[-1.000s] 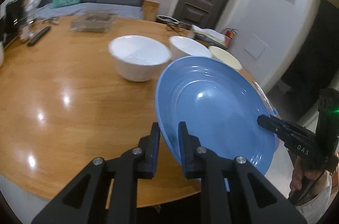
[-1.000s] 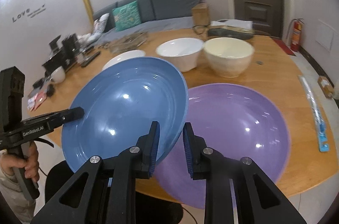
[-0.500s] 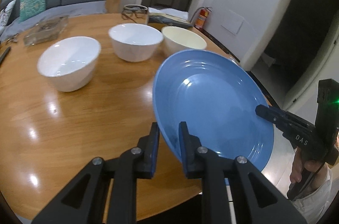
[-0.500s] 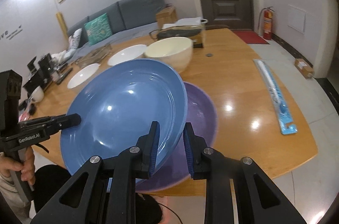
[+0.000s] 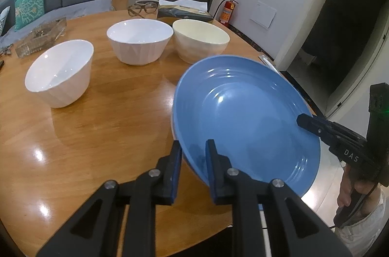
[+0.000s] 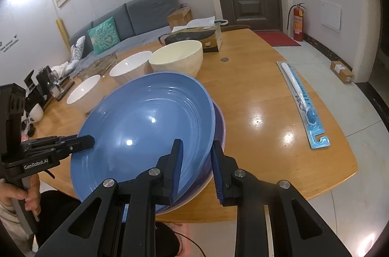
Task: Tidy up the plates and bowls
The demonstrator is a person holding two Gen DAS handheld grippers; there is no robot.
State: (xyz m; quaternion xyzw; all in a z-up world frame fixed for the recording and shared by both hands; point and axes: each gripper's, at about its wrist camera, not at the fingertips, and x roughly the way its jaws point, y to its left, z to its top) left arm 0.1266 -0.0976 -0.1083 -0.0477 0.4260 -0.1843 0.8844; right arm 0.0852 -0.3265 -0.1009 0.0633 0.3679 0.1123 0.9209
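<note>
Both grippers hold one large blue plate (image 5: 245, 116) by opposite rims. My left gripper (image 5: 193, 159) is shut on its near rim; my right gripper (image 6: 195, 161) is shut on the other rim. In the right wrist view the blue plate (image 6: 145, 128) sits low over a purple plate (image 6: 220, 123), covering most of it. Two white bowls (image 5: 60, 70) (image 5: 139, 42) and a cream bowl (image 5: 200, 39) stand in a row on the round wooden table (image 5: 85, 135).
A tissue box (image 6: 197, 34), glasses (image 5: 143, 8) and a glass tray (image 5: 41, 37) lie at the far side. A packaged toothbrush (image 6: 301, 99) lies on the table's right part. A white mug (image 6: 36, 111) and dark items stand far left.
Both grippers carried the blue plate to the right and down over the purple plate, which is now almost covered. The bowls have not moved.
</note>
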